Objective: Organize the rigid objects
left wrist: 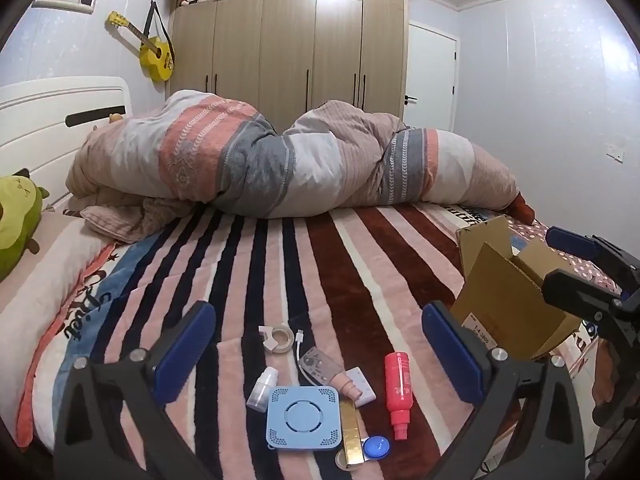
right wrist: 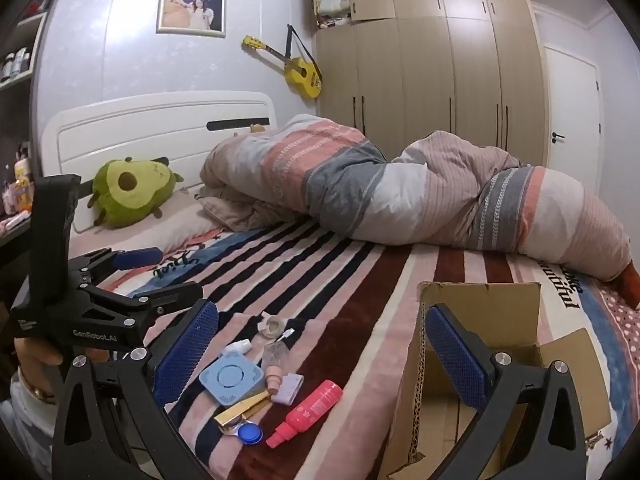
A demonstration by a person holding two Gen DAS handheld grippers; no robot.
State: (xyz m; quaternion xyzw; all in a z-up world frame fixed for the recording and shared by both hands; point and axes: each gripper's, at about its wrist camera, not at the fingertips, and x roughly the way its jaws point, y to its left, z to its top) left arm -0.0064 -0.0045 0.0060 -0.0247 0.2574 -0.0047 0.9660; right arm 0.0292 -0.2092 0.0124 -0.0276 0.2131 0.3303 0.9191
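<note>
Small items lie in a cluster on the striped bedspread: a red bottle (left wrist: 397, 390) (right wrist: 306, 407), a blue square device (left wrist: 303, 417) (right wrist: 233, 376), a gold bar (left wrist: 351, 434) (right wrist: 242, 409), a tape roll (left wrist: 279, 337) (right wrist: 274, 327), a clear pink-capped bottle (left wrist: 326, 372) (right wrist: 274, 362), a small white bottle (left wrist: 262, 390) and a blue lid (left wrist: 378, 447) (right wrist: 250, 434). An open cardboard box (left wrist: 508, 300) (right wrist: 480, 380) stands to their right. My left gripper (left wrist: 316, 348) is open and empty above the cluster. My right gripper (right wrist: 320, 356) is open and empty, its right finger over the box.
A rolled striped duvet (left wrist: 280, 160) (right wrist: 420, 200) lies across the far side of the bed. A green avocado plush (right wrist: 132, 192) sits by the white headboard. A wardrobe (left wrist: 288, 40) and a door stand behind. A shelf with bottles (right wrist: 18, 184) is at the left.
</note>
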